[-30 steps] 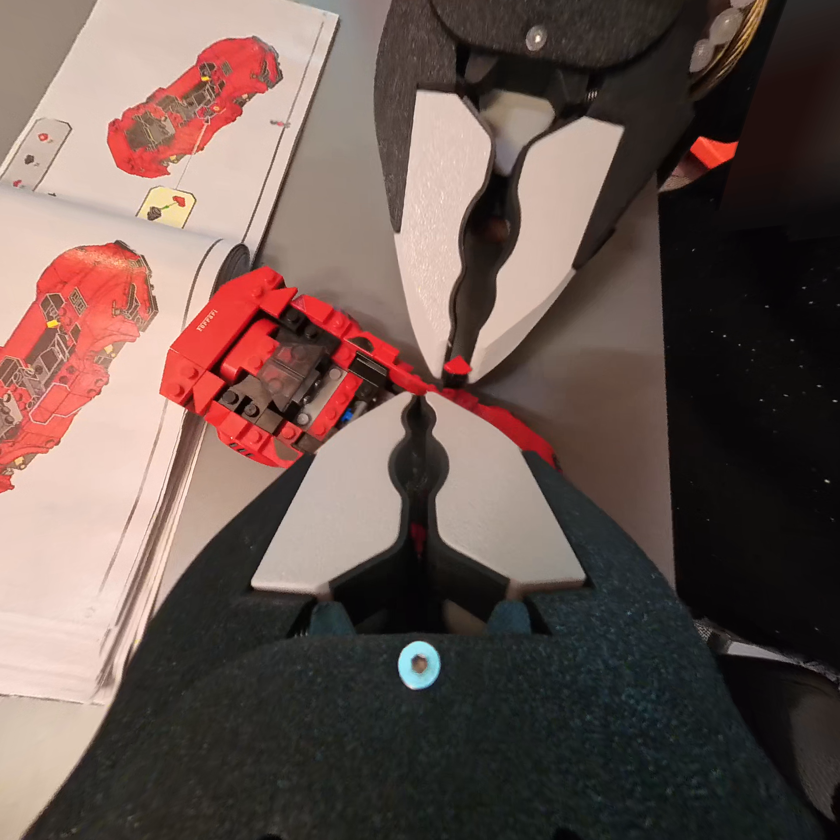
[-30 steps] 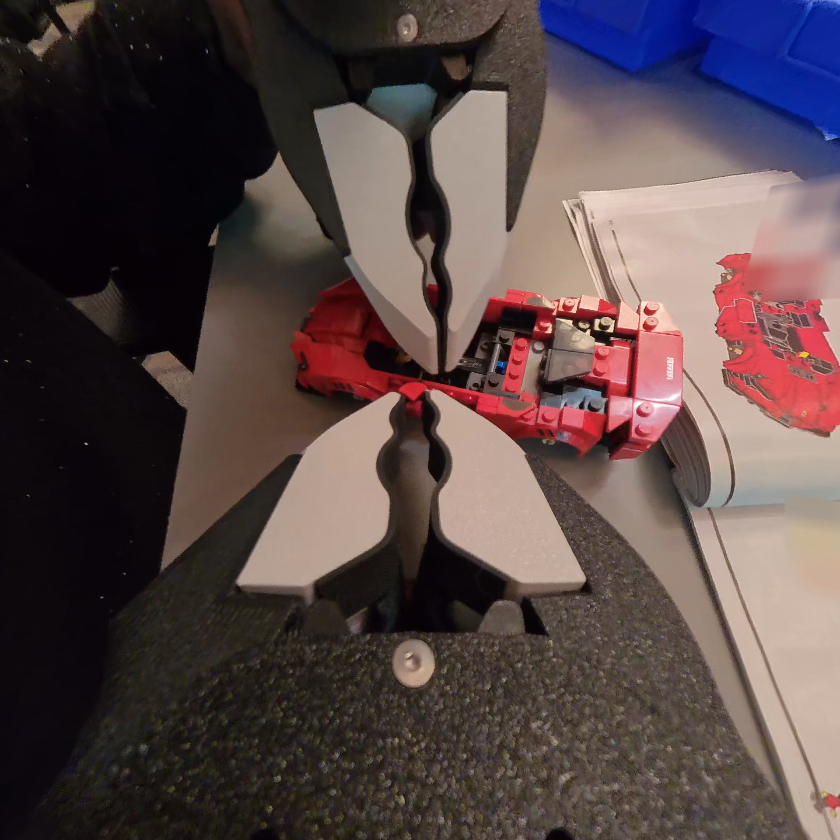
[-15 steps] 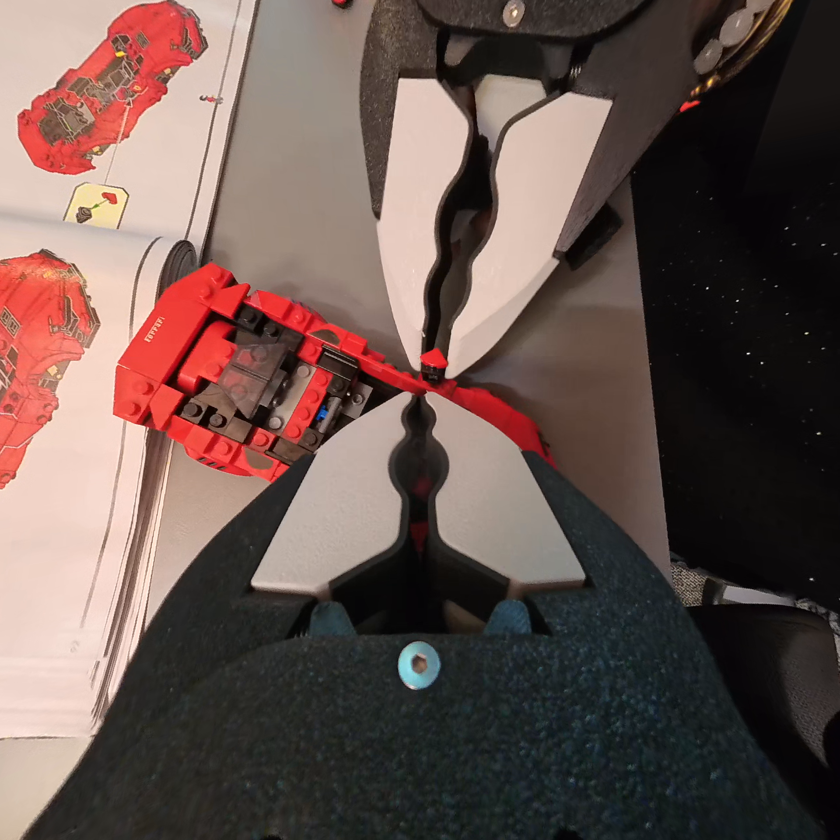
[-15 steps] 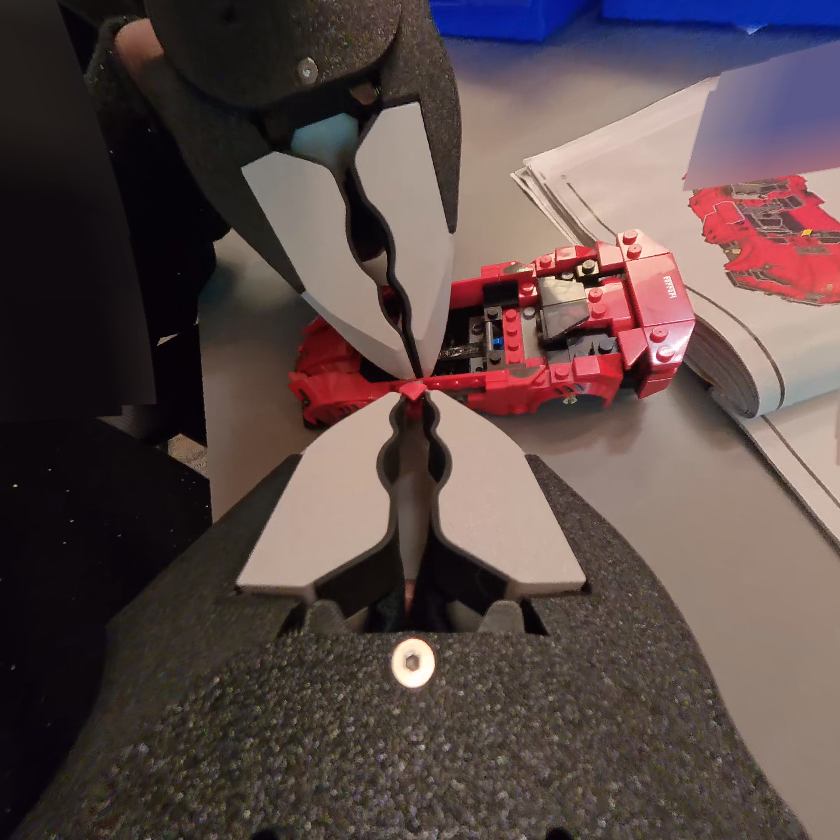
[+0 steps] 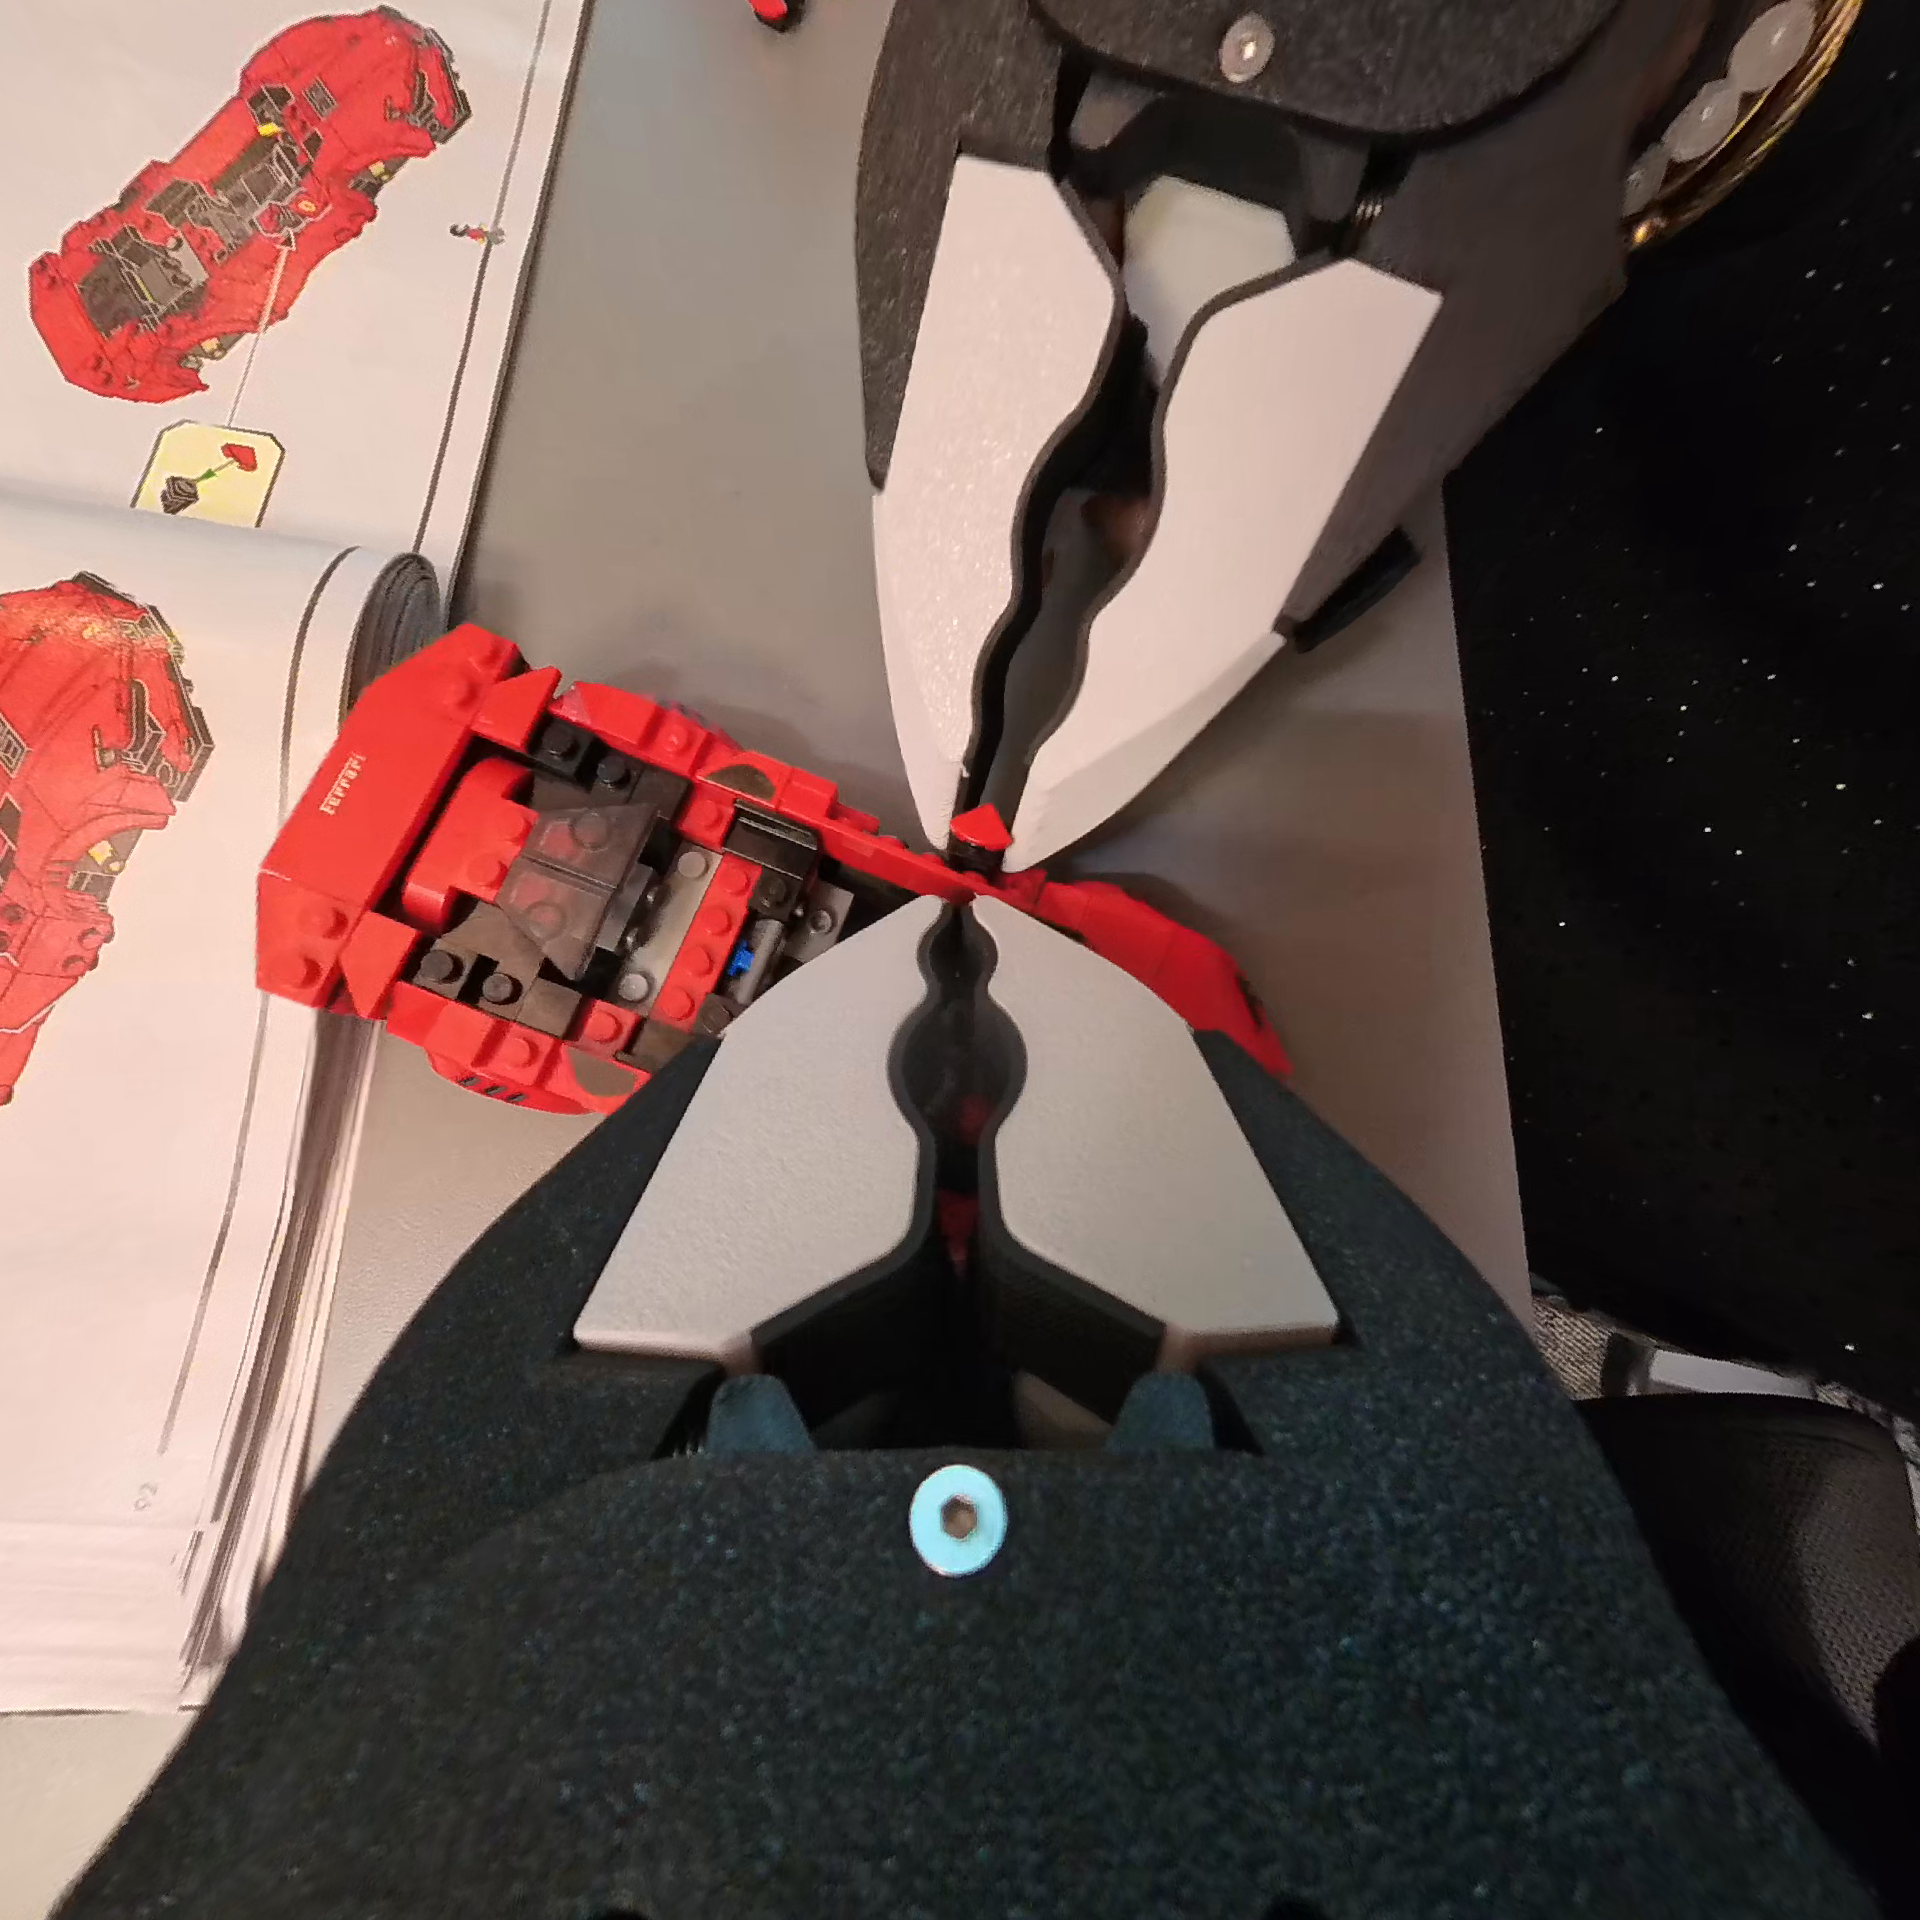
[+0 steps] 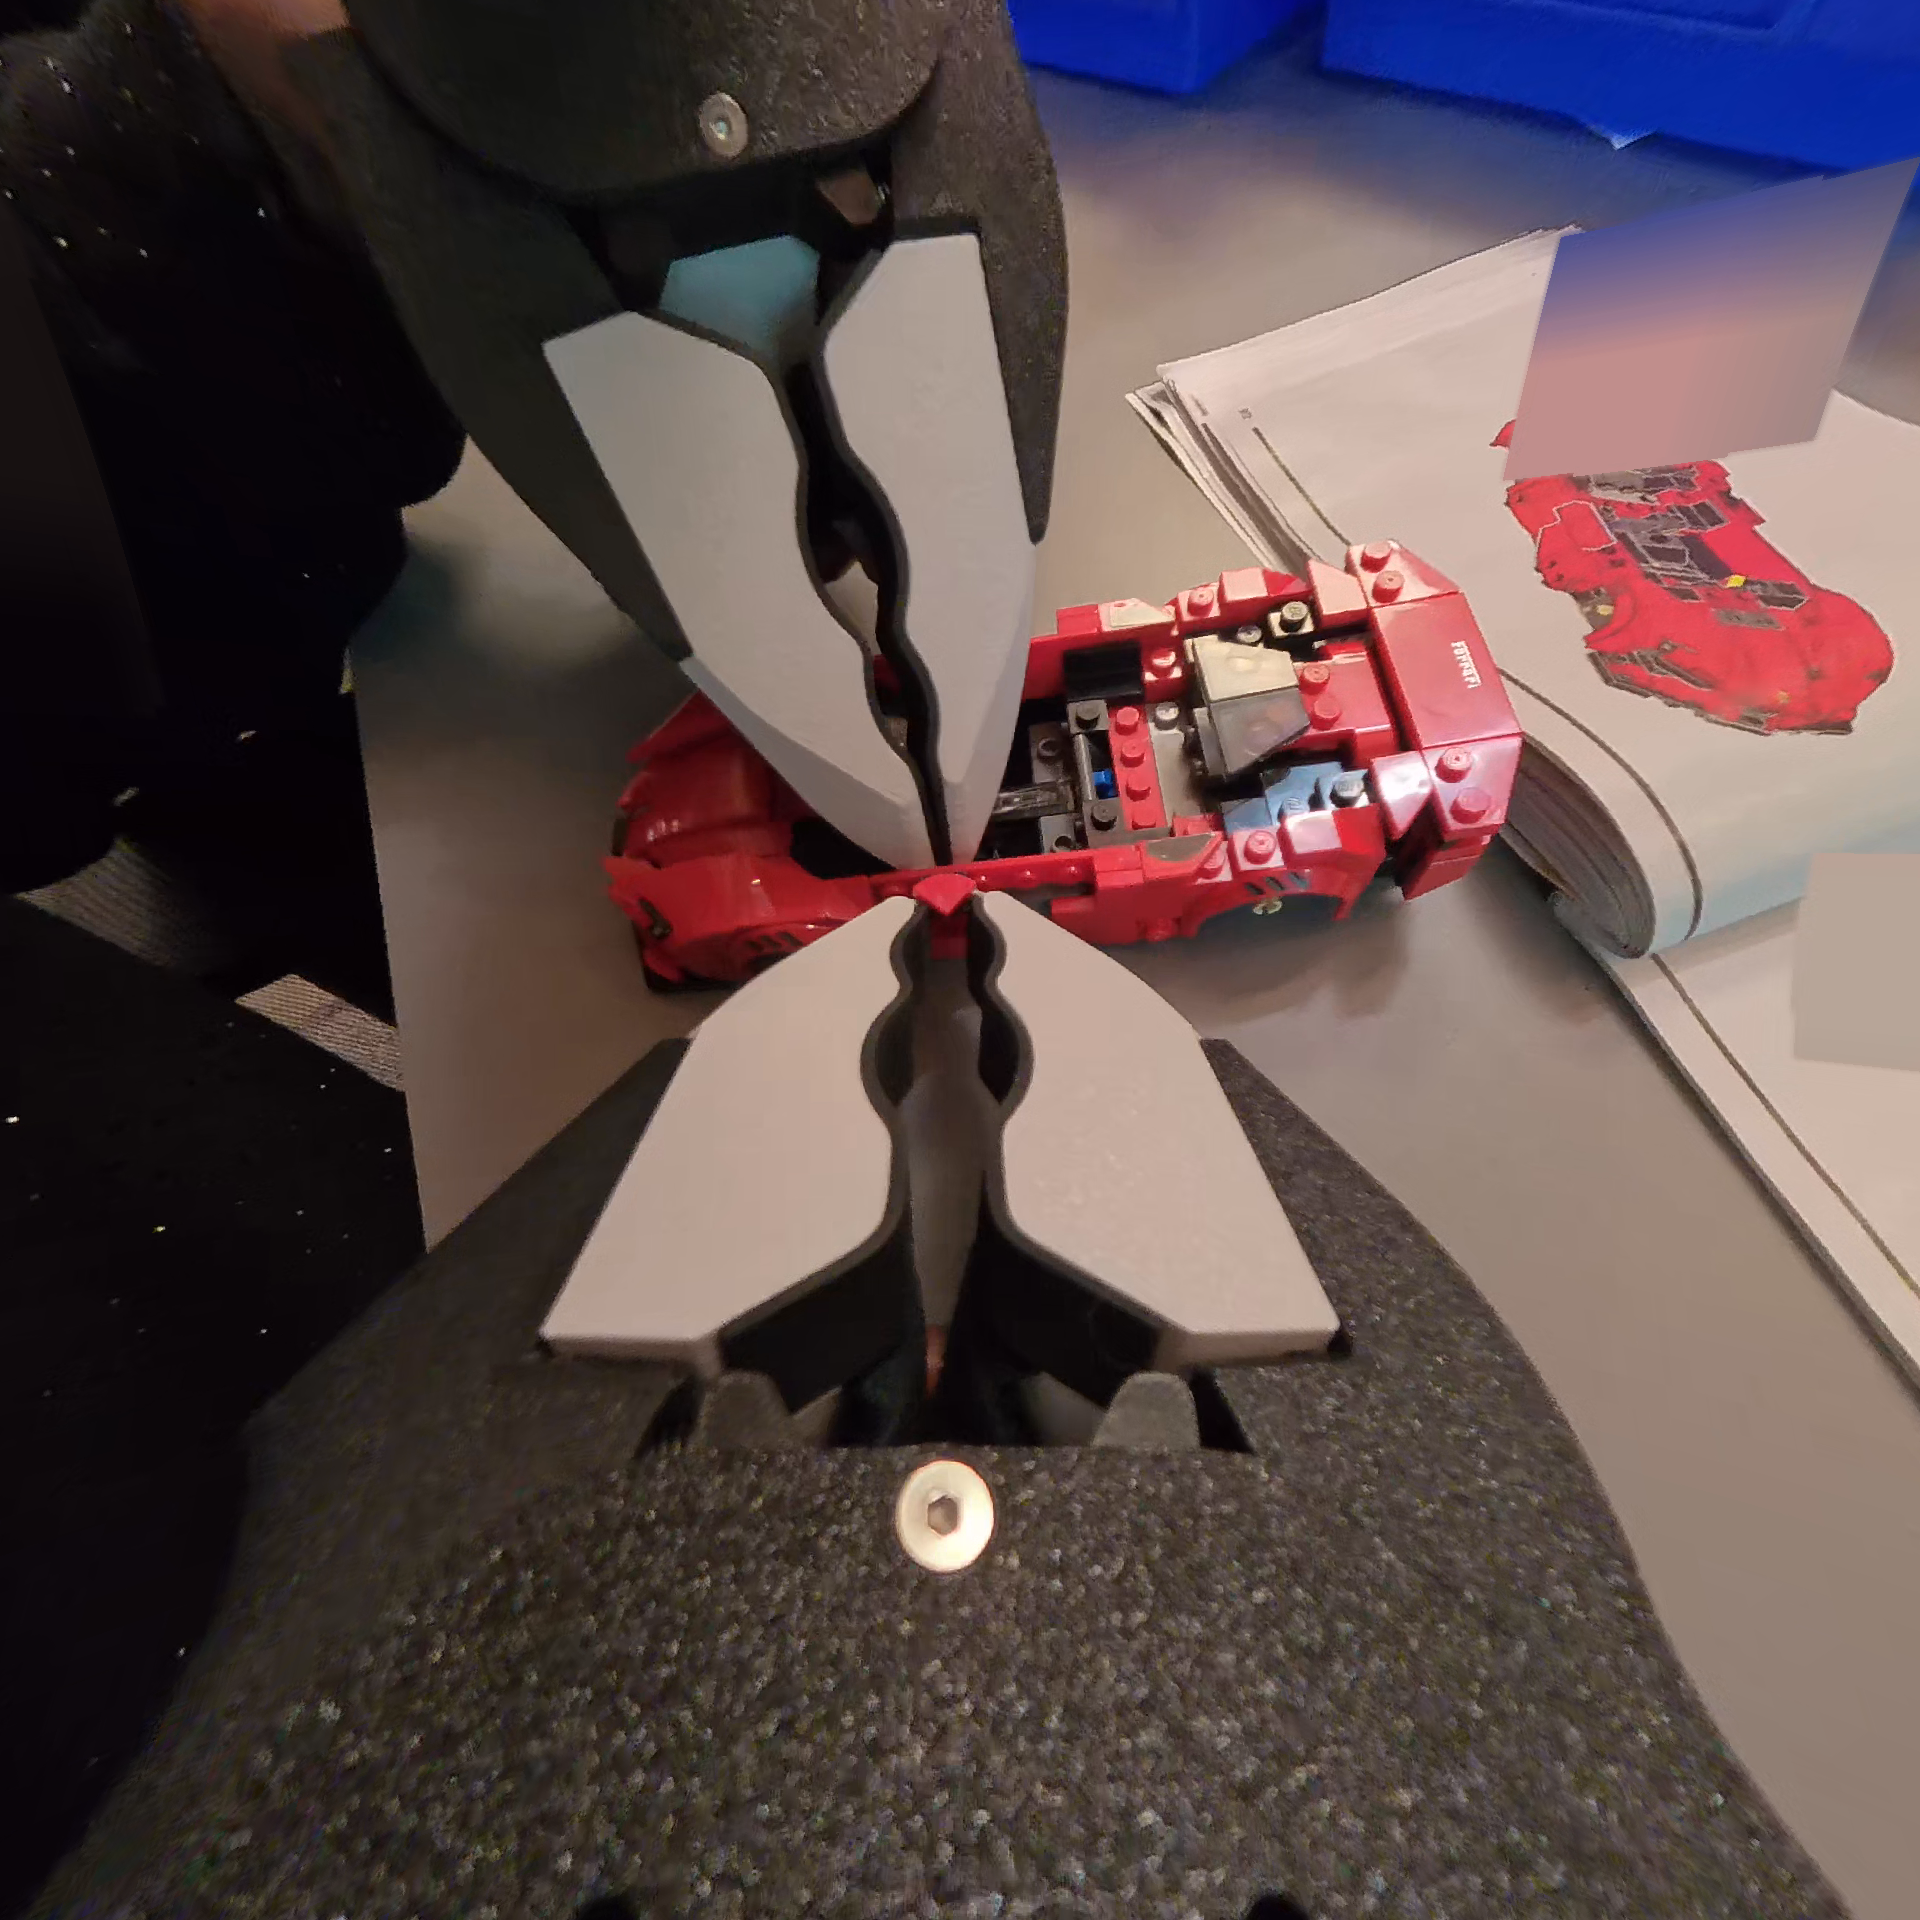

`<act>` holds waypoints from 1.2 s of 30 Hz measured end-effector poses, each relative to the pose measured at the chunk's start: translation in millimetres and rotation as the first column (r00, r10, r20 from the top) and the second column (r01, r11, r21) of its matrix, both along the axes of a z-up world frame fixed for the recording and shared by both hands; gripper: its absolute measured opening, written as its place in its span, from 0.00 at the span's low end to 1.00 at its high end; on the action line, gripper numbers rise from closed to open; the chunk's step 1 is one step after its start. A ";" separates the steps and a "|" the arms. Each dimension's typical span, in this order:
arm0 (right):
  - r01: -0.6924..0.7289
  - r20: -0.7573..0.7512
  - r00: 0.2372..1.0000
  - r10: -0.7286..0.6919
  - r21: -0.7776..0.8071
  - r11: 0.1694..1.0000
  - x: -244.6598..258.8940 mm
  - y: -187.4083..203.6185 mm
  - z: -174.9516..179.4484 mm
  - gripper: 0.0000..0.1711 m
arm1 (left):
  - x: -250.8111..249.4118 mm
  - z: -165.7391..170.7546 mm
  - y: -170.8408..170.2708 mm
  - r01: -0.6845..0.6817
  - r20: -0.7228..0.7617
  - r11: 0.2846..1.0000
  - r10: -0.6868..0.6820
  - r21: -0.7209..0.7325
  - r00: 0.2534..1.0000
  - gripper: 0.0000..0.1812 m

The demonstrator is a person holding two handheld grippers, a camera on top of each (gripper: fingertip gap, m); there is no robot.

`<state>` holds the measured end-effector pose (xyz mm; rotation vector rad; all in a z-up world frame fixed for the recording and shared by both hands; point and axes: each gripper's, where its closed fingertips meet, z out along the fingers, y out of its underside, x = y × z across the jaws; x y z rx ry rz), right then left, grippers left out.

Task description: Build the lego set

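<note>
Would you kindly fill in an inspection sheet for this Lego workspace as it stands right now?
Surface: grey table, bare around the model.
Job's things: part-built red car on its wheels, its rear against the open instruction booklet; small red piece pinched at the car's side rail.
Clutter: a small red and black bit at the table's far edge.
Grippers: right tongs shut on the small red piece; left tongs closed, tips at the same rail, with nothing seen held.
Cables: nothing seen.
Surroundings: blue bins behind the table; dark speckled floor beside it; a beaded bracelet on the person's wrist.
</note>
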<state>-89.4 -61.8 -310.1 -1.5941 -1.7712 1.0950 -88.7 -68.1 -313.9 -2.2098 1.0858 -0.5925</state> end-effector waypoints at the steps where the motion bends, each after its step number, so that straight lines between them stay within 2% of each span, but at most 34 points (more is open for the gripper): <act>1: -0.002 0.002 1.000 0.002 0.015 1.000 0.7 -0.7 0.2 0.04 | 0.4 -0.7 0.2 0.000 -0.004 1.000 0.000 0.000 1.000 0.00; 5: -0.023 0.000 1.000 0.023 0.063 0.998 2.0 -1.5 0.0 0.04 | 2.2 -0.8 -1.5 0.001 0.000 1.000 -0.001 -0.009 1.000 0.00; 36: -0.125 -0.049 0.990 0.132 0.129 0.984 4.2 -4.5 2.3 0.04 | 6.5 -0.7 -4.4 0.105 0.000 0.993 -0.105 0.049 0.995 0.00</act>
